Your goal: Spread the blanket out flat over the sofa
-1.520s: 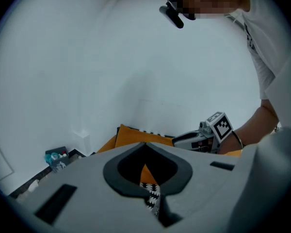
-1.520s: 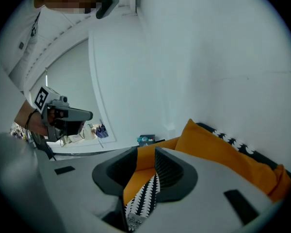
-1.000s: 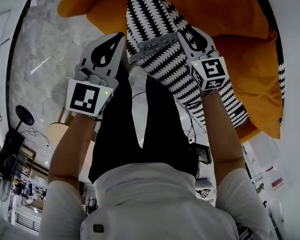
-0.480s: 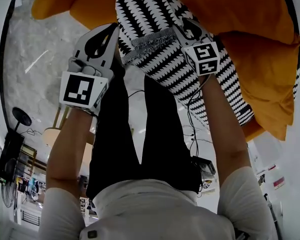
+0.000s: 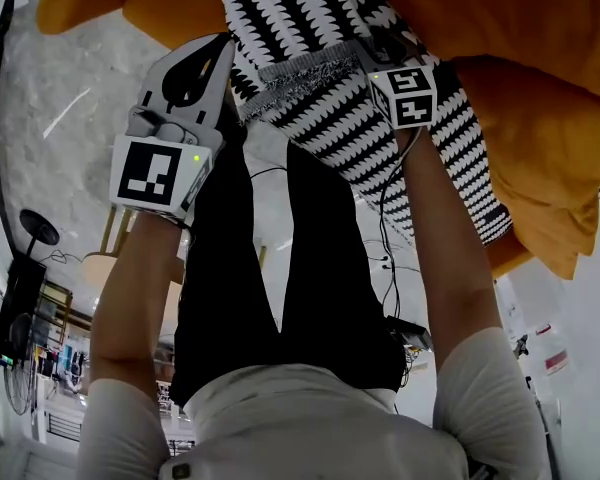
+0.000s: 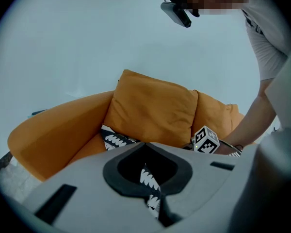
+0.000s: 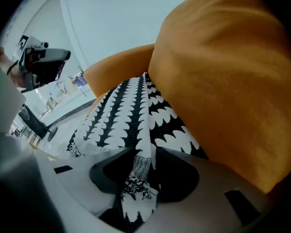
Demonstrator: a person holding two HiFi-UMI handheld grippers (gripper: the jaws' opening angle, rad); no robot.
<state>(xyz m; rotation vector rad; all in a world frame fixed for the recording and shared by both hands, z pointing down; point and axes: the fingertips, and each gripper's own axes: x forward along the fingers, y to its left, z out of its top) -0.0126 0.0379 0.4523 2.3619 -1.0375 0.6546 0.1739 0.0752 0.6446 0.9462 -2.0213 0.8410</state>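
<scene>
I have the left tool point(image 5: 218, 68) clamped on the blanket point(image 5: 310, 13). In the left gripper view a thin strip of the black-and-white cloth is pinched in the slit between its jaws. The right tool point(image 5: 376, 60) sits at the same fringed hem point(image 5: 300, 73), further right. In the right gripper view its jaws stand apart and the hem hangs through the gap; I see no pinch there. The blanket lies on the orange sofa point(image 5: 525, 38), running as a narrow bunched band up the seat toward the back cushions point(image 6: 153, 108), not spread flat. Its near hem hangs off the sofa front, above the grey stone floor point(image 5: 70, 108). The two tools are apart from each other, with the hem stretched between them.
</scene>
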